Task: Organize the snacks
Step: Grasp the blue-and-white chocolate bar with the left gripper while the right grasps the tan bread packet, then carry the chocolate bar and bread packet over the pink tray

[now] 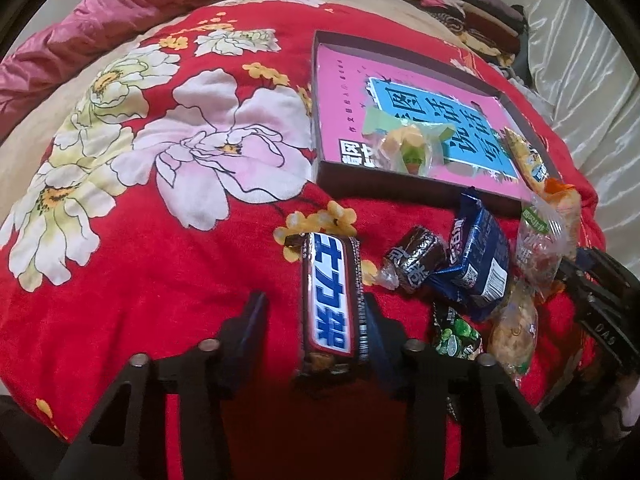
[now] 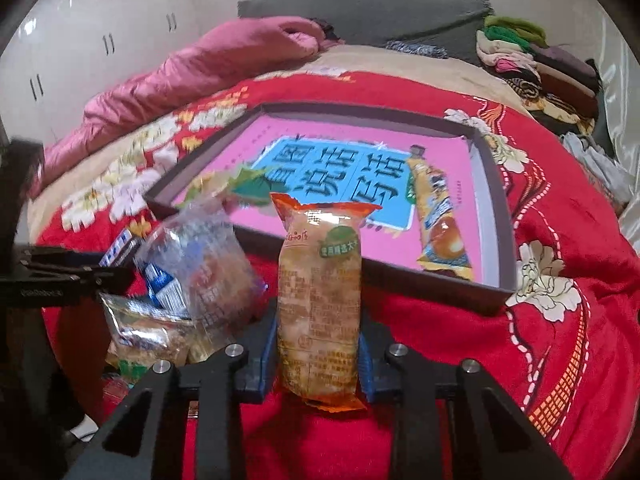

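Note:
A brown chocolate bar (image 1: 332, 296) with a blue-lettered white label lies on the red floral blanket (image 1: 160, 260), between the fingers of my left gripper (image 1: 316, 320). The right finger touches the bar; red cloth shows between it and the left finger, so the jaws are open. My right gripper (image 2: 318, 344) is shut on an orange snack pack (image 2: 320, 280), held upright in front of the shallow box (image 2: 496, 200). Inside the box lie a long yellow pack (image 2: 436, 216) and a yellow-green candy (image 1: 408, 148). Its floor is pink and blue with large characters.
Loose snacks lie beside the bar: a dark wrapped candy (image 1: 416, 258), a blue pack (image 1: 476, 260), a green pack (image 1: 456, 336) and a clear-wrapped pastry (image 1: 516, 328). A pink quilt (image 2: 200, 68) lies at the bed's far left, and folded clothes (image 2: 532, 64) are piled far right.

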Motion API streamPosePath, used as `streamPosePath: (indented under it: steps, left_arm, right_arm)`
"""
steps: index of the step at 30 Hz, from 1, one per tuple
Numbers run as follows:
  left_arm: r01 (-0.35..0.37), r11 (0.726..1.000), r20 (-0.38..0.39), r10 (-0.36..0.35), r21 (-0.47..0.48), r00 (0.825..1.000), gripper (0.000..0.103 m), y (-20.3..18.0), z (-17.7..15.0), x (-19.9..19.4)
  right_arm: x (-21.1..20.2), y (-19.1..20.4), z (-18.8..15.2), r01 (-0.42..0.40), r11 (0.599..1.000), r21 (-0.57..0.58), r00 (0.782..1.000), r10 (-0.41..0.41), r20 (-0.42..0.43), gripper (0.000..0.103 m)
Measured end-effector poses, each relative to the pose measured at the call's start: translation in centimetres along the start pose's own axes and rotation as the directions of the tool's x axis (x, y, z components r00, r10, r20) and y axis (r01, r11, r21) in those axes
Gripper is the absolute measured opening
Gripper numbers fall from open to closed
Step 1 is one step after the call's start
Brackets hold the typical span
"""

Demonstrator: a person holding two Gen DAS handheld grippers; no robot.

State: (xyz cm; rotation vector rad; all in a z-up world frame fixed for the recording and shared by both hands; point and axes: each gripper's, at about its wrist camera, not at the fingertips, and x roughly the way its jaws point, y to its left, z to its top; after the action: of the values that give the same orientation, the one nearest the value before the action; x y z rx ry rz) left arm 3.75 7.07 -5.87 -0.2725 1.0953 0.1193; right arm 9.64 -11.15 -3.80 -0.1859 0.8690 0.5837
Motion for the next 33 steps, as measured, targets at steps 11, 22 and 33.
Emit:
streamPosePath:
  steps: [11, 22, 33]
  left_arm:
    - [0.044, 0.999, 0.025, -0.044, -0.032, 0.999, 0.030, 0.5, 0.5, -1.5]
    - [0.069, 0.996, 0.074, -0.064, -0.058, 0.995, 0.030, 0.4, 1.3, -3.9]
    - [0.069, 0.997, 0.150, -0.064, -0.026, 0.987, 0.030, 0.0, 2.8, -5.7]
  right_arm:
    - [-1.8, -1.2, 0.7, -0.051, 0.996, 0.069, 0.996, 0.045, 0.080, 0.033]
    - [-2.9, -1.6, 1.4, -0.093, 0.992, 0.088, 0.986, 0.080, 0.145, 0.033]
    - [-3.7, -2.4, 2.0, -0.082, 0.992, 0.100, 0.978, 0.060, 0.200, 0.033]
